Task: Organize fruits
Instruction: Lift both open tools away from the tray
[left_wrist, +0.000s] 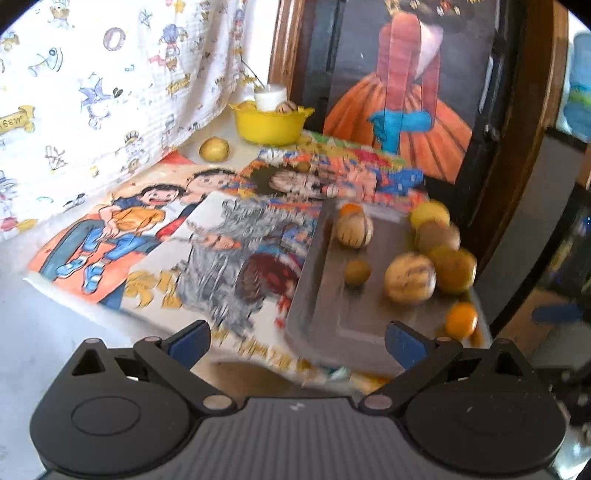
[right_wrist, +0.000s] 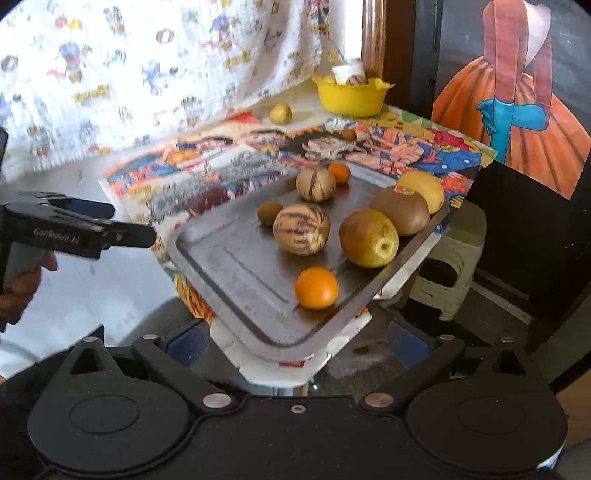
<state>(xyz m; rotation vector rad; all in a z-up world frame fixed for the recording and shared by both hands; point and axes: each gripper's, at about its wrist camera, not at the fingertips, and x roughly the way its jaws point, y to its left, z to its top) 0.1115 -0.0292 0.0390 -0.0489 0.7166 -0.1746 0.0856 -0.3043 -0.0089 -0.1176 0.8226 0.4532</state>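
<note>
Your left wrist view is smeared by motion blur, so the fruit on the metal tray (left_wrist: 332, 314) reads only as soft blobs. In the yellow bowl (right_wrist: 349, 98) at the back, a white cup and a striped fruit are half hidden by the rim.

Your left gripper (left_wrist: 295, 341) hangs over the tray's near-left corner, jaws wide apart and empty. Your right gripper (right_wrist: 295, 338) hovers at the tray's near edge, likewise spread and empty.

An orange (right_wrist: 317, 288) lies nearest it, a striped melon (right_wrist: 301, 229) and a pear (right_wrist: 368, 238) just beyond.
</note>
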